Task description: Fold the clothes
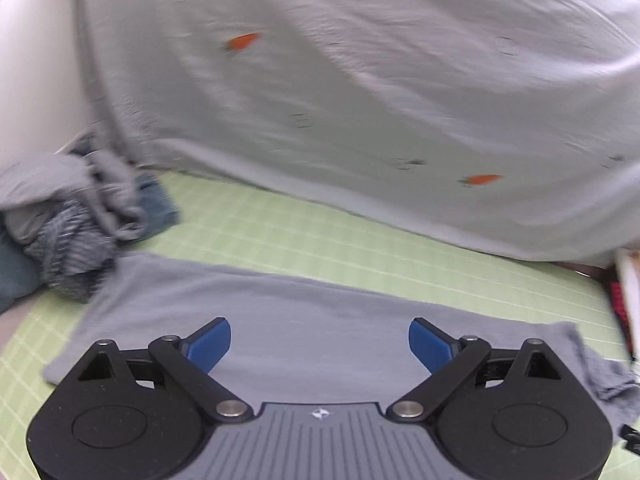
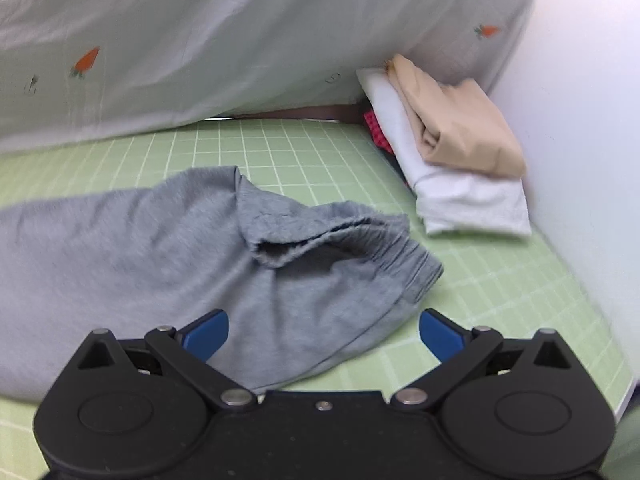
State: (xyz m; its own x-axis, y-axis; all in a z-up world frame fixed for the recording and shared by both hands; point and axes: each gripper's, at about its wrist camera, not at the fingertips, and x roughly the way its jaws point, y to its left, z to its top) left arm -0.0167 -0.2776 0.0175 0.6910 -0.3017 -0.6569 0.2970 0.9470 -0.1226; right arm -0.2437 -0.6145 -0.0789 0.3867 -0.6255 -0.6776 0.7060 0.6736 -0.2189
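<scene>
Grey jersey trousers lie flat on the green grid mat, spread beneath and ahead of the left gripper, whose blue fingers stand wide apart, pressing on nothing. The right gripper is likewise spread and empty; the trousers' crumpled waistband sits just beyond its fingers. Further ahead and right of them is a folded stack, beige garment on white. Past the left fingers, far left, lies an unfolded heap. No writing is legible.
</scene>
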